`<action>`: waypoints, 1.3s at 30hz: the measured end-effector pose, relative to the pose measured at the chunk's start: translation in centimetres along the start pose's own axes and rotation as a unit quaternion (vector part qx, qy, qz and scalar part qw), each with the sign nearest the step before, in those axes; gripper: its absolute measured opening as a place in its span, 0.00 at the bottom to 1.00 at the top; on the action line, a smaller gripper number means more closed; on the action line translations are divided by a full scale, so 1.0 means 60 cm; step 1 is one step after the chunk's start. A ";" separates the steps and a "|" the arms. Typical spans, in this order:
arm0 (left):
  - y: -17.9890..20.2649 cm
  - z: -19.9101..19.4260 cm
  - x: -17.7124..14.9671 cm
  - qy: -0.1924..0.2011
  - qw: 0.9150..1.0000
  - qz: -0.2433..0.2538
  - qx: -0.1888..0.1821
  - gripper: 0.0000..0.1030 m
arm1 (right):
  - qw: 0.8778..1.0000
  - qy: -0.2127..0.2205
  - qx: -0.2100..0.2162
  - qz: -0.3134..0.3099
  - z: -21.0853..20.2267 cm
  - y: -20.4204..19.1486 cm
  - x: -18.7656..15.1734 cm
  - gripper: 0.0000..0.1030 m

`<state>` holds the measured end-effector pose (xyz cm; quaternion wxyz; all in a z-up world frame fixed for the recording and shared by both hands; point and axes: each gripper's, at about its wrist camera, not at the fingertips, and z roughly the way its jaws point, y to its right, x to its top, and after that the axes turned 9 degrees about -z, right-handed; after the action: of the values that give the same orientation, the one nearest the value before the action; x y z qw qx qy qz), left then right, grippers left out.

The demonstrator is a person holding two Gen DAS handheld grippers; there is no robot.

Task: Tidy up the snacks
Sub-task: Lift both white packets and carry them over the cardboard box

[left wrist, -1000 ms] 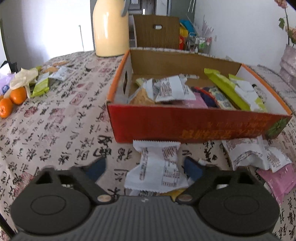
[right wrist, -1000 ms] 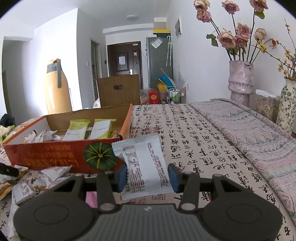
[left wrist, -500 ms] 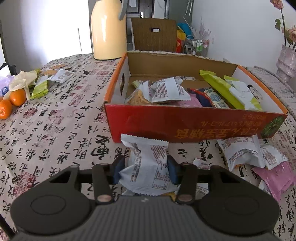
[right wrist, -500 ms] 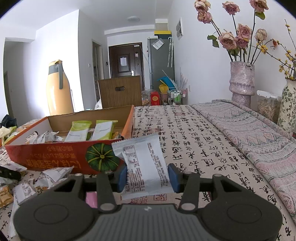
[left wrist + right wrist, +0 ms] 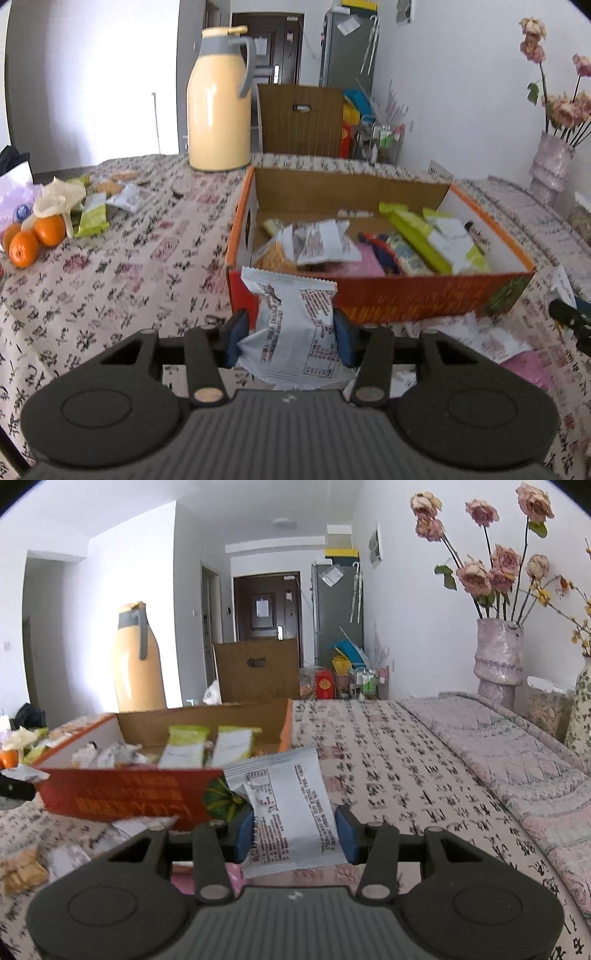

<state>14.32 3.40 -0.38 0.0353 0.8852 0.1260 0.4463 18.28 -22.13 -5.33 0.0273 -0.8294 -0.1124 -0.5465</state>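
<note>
The left gripper (image 5: 288,338) has just been closing, and its blue pads now press both sides of a white crinkled foil snack packet with black print (image 5: 291,325), which stands between them with its long axis upright, serrated top edge toward 12 o'clock. The packet hangs clear of the patterned tablecloth (image 5: 110,280), in front of the near wall of the shallow red-and-orange cardboard box (image 5: 424,295). In the left wrist view the box's open interior lies at about 1 o'clock from the jaws, just over that near wall and already holding a jumble of white, green and pink packets.

The right gripper (image 5: 293,829) is narrowed to packet width on a second white foil snack packet with printed label (image 5: 291,812), held upright with its top leaning slightly toward 11 o'clock. From these jaws the box (image 5: 122,794) sits at 10 o'clock, with its pumpkin-marked corner just behind the packet.

The move ahead turns on the near wall: each packet must likely pass over that rim before release. The left gripper seems nearer the middle of the box, the right nearer its end corner. More loose packets (image 5: 495,343) lie on the cloth at the foot of the box, at 3 o'clock from the left jaws.
</note>
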 end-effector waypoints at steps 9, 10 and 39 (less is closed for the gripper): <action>0.019 -0.009 0.040 0.037 0.999 0.002 -0.010 0.47 | 0.999 0.033 0.026 -0.013 0.007 -0.047 0.057 0.44; 0.022 -0.008 0.044 0.040 0.999 0.001 -0.011 0.47 | 0.999 0.037 0.029 -0.014 0.011 -0.054 0.065 0.44; 0.038 0.123 0.115 0.076 0.997 -0.007 0.009 0.47 | 0.997 0.037 0.063 -0.011 0.165 -0.126 0.145 0.44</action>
<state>24.61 3.31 1.00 0.0209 0.8482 0.1381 0.5110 28.84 -11.76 -1.93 0.0775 -0.8042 -0.1547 -0.5686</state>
